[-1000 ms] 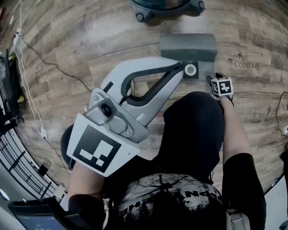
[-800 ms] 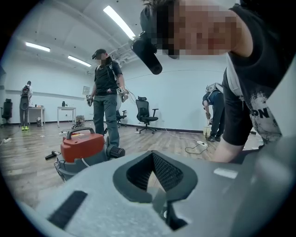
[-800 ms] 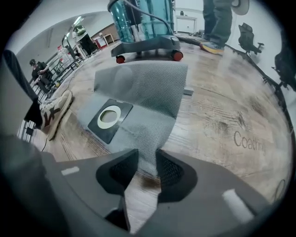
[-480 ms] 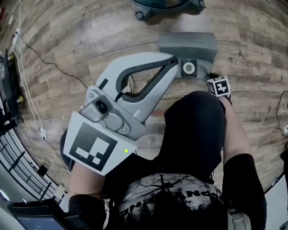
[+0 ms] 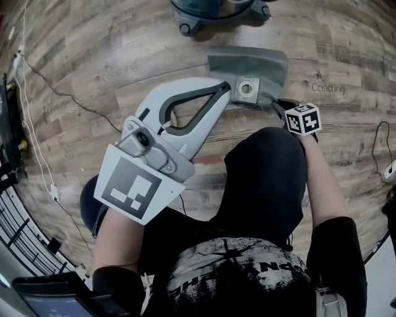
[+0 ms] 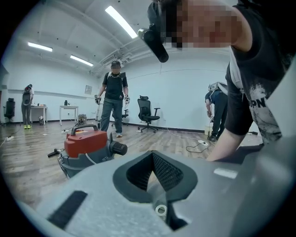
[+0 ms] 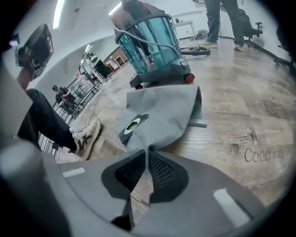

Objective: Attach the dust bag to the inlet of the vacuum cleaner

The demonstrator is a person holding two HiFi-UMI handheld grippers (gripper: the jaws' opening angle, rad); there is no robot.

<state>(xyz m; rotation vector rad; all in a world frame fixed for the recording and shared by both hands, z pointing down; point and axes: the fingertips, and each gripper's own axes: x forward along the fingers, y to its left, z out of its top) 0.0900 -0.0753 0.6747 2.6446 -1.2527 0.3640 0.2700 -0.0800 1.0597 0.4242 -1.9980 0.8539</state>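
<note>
The grey cloth dust bag [image 5: 249,65] lies on the wood floor with its near side raised, and its dark collar and round hole [image 5: 247,88] face up. My right gripper [image 5: 276,104] has just been closing and is shut on the bag's near edge. In the right gripper view the cloth [image 7: 163,115] runs into the pinched jaws [image 7: 147,153], with the collar [image 7: 133,124] to their left. The vacuum cleaner [image 5: 216,11] stands just beyond the bag; it has a red top and a teal tub [image 7: 150,44]. My left gripper [image 5: 226,91] is shut and empty, its tip beside the collar.
A thin cable [image 5: 68,86] trails over the floor at the left, and another [image 5: 376,148] lies at the right. My knee [image 5: 266,179] hides the floor below the bag. Other people [image 6: 113,99] and an office chair [image 6: 146,113] stand far off across the room.
The right gripper shut on the bag's near edge and rose with it, so that side has lifted off the floor. The left gripper has stayed shut and in place.
</note>
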